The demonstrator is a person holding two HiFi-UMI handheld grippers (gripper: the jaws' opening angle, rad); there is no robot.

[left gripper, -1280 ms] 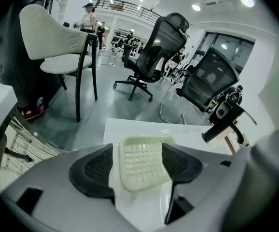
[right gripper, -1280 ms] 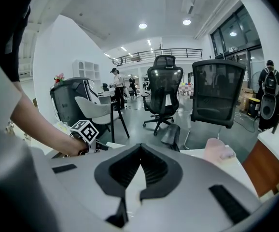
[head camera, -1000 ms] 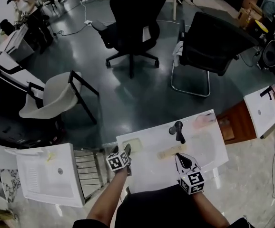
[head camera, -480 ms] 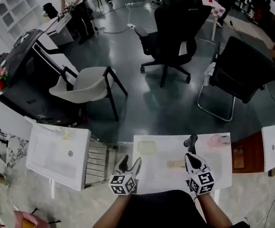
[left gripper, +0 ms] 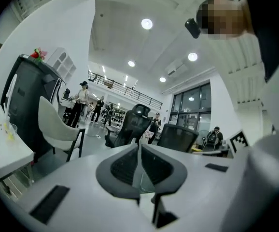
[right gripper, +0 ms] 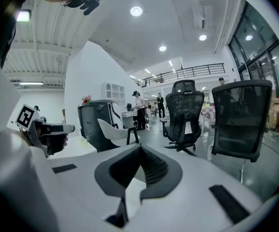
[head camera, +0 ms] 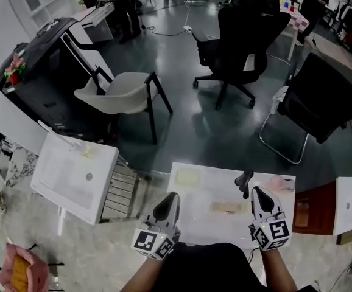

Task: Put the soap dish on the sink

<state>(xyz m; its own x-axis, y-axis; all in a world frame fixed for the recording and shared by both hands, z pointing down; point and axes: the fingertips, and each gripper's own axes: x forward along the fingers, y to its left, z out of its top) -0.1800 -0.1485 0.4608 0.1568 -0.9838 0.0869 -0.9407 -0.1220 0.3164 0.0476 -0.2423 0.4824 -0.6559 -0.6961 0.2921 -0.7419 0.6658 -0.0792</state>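
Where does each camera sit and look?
Head view: on the person's head, looking steeply down at the sink; forearms, left gripper, right gripper show.
Left gripper view: on that gripper, looking level across the room; its jaws, just closed on nothing, and the right gripper's marker cube show.
Right gripper view: on that gripper, looking across the room; its shut jaws and the hand holding the left gripper show.
Shared: all three show the black office chair and white chair.

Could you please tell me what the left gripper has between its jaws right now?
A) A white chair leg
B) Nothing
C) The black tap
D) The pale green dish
B: in the left gripper view, the left gripper has jaws that have just closed and meet with nothing between them, with only the room beyond.
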